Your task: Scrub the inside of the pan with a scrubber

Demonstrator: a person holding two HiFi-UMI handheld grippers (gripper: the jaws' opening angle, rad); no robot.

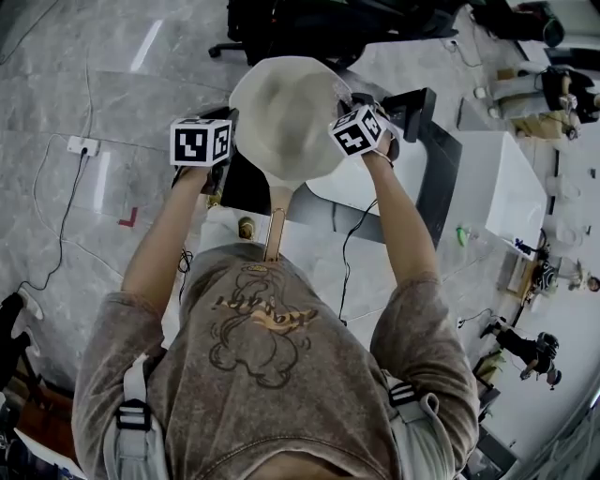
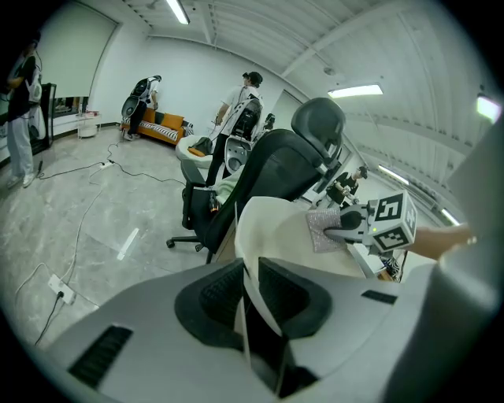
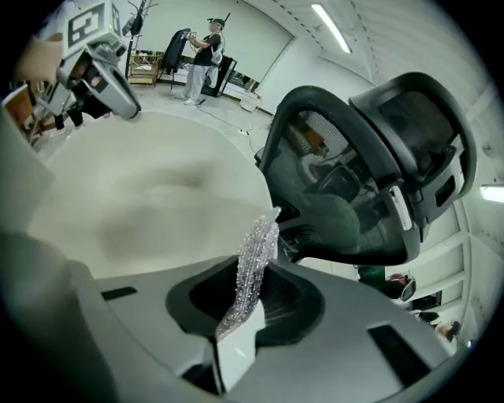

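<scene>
A cream-coloured pan with a wooden handle is held up tilted in front of the person. My left gripper is shut on the pan's left rim; in the left gripper view the thin rim runs between the pads of that gripper. My right gripper is at the pan's right rim, shut on a glittery silver scrubber. In the right gripper view the scrubber sticks up out of the jaws of that gripper beside the pan's inside. The scrubber hangs over the pan's inside.
A black office chair stands just beyond the pan, also seen in the head view. A white table lies below the arms. A power strip and cables lie on the floor at left. People stand far off.
</scene>
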